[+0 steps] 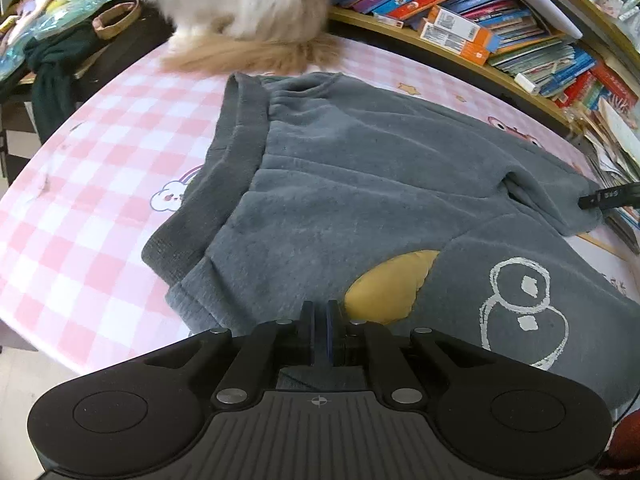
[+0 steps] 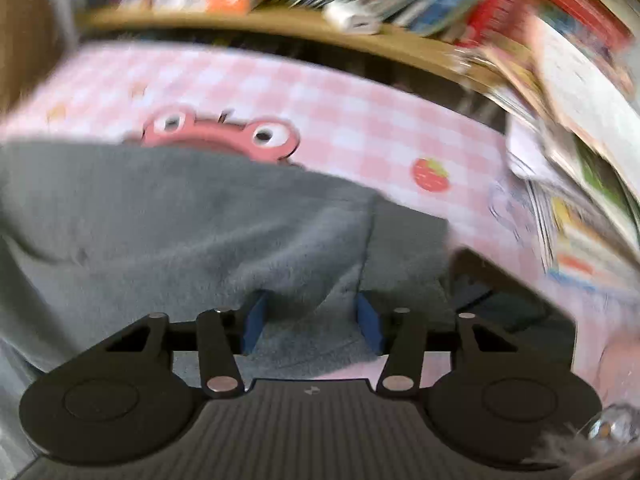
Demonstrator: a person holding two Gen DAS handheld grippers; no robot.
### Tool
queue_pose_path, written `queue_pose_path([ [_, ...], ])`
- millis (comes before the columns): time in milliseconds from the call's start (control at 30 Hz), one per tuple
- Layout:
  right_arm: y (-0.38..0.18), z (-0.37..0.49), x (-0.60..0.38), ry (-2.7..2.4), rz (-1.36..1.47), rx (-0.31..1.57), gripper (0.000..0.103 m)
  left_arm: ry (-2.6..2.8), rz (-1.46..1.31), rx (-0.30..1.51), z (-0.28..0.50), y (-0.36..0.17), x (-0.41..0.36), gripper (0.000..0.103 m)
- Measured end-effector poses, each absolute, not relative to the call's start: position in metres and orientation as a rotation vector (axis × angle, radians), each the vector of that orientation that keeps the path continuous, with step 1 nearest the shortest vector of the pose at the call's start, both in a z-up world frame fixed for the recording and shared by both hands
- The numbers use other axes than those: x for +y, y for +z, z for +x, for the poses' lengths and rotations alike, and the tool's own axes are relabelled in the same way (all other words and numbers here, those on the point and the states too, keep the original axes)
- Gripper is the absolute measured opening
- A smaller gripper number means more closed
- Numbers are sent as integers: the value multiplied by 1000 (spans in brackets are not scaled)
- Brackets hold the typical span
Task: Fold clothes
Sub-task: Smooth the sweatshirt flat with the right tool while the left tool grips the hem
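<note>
Grey sweatshirt lies on the pink checked cloth, partly doubled over, ribbed hem far-left, long axis running left to right across both views. Left gripper sits at the near edge, jaws together, apparently pinching fabric. Right gripper stands spread, cloth between its pads, nearer the right-hand end.

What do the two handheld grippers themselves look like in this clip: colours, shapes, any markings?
Both look alike: the left gripper and right gripper have matte black bodies with a ribbed grey centre panel bearing a small logo mark, round black discs at each side, black linkage arms with silver pivot pins, and blue pads on the fingers. No cables or sleeves show.
</note>
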State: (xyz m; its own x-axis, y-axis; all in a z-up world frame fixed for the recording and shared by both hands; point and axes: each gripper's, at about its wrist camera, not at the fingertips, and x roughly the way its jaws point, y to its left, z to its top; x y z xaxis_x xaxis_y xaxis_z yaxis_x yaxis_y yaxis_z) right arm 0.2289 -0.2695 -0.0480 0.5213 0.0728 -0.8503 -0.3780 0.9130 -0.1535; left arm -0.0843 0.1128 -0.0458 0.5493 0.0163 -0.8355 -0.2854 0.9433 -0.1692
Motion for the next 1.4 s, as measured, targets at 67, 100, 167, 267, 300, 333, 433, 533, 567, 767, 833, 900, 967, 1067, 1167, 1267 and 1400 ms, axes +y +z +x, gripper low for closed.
queue_pose_path([
  [67,-50,245,-268,282,-346,963,47,194,-293,984,-83,-46,111,7],
  [100,-49,258,-270,270,-322,966,47,200,-288,987,-83,-45,109,7],
  [167,-50,283,-274,235,-285,964,48,212,-279,994,-82,-45,107,7],
  [267,-52,315,-275,193,-268,953,51,231,-265,1004,-81,-45,104,8],
  [300,-51,322,-275,184,-282,942,54,237,-261,1007,-81,-44,103,8],
  [333,-53,329,-273,173,-294,929,59,243,-256,1011,-80,-44,102,9],
  [433,-56,349,-268,142,-327,891,69,250,-241,1021,-79,-44,99,14],
  [533,-53,356,-268,113,-295,890,68,239,-220,1025,-79,-40,99,17],
  [567,-50,353,-269,110,-285,886,67,235,-211,1021,-80,-37,100,19],
  [767,-6,254,-284,272,-215,784,69,268,-261,894,-94,-8,133,38],
  [833,-1,205,-286,326,-203,785,70,303,-235,866,-97,-2,142,65],
  [900,-1,146,-288,365,-214,795,70,337,-185,855,-99,-1,147,70],
  [967,-9,93,-283,366,-248,818,69,366,-187,877,-101,-6,158,70],
  [1067,-20,31,-285,307,-262,838,67,417,-261,898,-105,-14,176,67],
  [1167,-31,-5,-288,232,-216,872,64,417,-361,925,-106,-26,192,42],
  [1267,-43,-19,-293,153,-181,920,50,353,-525,942,-100,-39,202,17],
  [1400,-55,-33,-302,90,-141,944,47,297,-624,879,-103,-40,212,12],
])
